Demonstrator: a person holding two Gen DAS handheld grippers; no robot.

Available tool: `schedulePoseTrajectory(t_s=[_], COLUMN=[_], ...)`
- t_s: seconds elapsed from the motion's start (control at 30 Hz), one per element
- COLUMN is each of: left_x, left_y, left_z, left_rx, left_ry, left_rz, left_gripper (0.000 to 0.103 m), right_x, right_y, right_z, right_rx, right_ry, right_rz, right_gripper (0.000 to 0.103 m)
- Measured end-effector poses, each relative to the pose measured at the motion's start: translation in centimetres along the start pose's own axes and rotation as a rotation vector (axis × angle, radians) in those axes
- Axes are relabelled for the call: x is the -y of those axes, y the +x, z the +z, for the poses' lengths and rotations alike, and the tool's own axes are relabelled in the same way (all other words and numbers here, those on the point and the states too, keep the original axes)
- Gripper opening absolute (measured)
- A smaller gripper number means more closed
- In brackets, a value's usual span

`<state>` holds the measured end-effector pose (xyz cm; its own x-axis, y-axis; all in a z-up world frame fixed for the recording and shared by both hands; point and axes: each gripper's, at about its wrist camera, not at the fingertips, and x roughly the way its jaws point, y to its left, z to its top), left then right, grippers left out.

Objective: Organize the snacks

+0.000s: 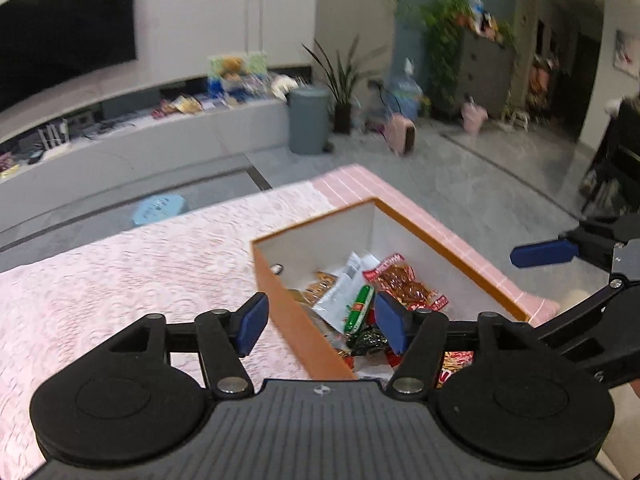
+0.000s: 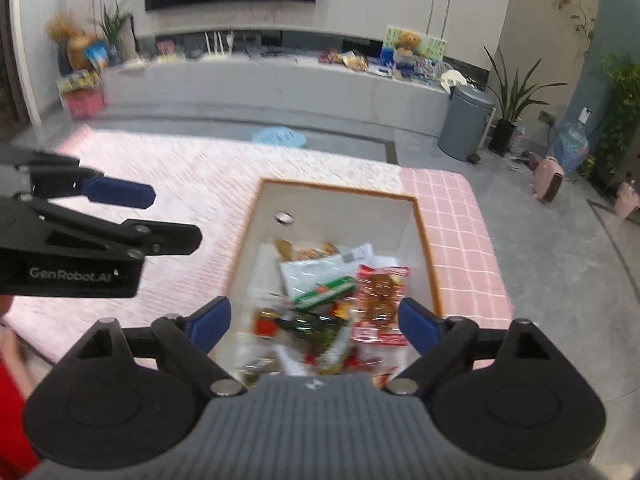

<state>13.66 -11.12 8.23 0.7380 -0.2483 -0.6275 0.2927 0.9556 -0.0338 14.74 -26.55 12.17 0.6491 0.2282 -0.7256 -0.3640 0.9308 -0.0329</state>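
Left hand-held gripper (image 1: 316,322): spread, nothing pinched | right hand-held gripper (image 2: 314,324): spread wide, empty | snacks (image 2: 340,300): heaped in orange box (image 1: 280,296) just below and ahead of both, on pink bench (image 1: 120,280) | risk: slick wrappers overlapping, likely to slip or drag neighbours; box wall near left pad, could catch.

Legible text: "GenRobot.AI", white lettering on black body of the left hand-held gripper (image 2: 120,194), seen from right wrist view. Print on snack wrappers in the box: blurred, unreadable.
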Motion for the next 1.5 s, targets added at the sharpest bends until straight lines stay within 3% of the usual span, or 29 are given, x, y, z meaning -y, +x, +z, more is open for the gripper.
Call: schedulePoseTrajectory(t_s=[0.17,0.3,0.47,0.67,0.77,1.0,1.2,1.5], left_x=[-0.8,-0.4,-0.5,-0.9,-1.2,-2.0,-3.3,-4.4], left_y=[-4.4,-6.9,-8.1,-7.7,-7.1,-5.6,-4.2,-3.4], left_z=[-1.9,-4.2,-6.9,-9.9,-10.9,-12.0,-13.7,-14.8], left_rx=[0.070,0.132,0.189,0.195,0.172,0.106,0.033,-0.030], left_ry=[-0.024,-0.005,-0.021,-0.051,-0.065,-0.084,-0.131,-0.171], left_rz=[0.063,0.186,0.258,0.258,0.270,0.231,0.227,0.230], left_gripper=[0.077,0.081,0.083,0.087,0.087,0.087,0.087,0.088], right_x=[-2.1,-5.3,-8.7,-11.3,-12.3,-12.6,-12.1,-11.6], right_y=[-3.4,-5.9,-7.4,-7.2,-6.6,-5.0,-2.6,-1.2], right_z=[-1.2,-3.5,-7.2,-10.9,-12.2,-13.2,-13.3,-13.3], right_rx=[0.087,0.215,0.352,0.442,0.453,0.412,0.320,0.264], right_ry=[0.043,0.000,0.015,0.049,0.054,0.115,0.137,0.159], right_rz=[0.045,-0.020,-0.062,-0.193,-0.241,-0.229,-0.219,-0.173], right_gripper=[0.096,0.098,0.099,0.099,0.099,0.100,0.100,0.100])
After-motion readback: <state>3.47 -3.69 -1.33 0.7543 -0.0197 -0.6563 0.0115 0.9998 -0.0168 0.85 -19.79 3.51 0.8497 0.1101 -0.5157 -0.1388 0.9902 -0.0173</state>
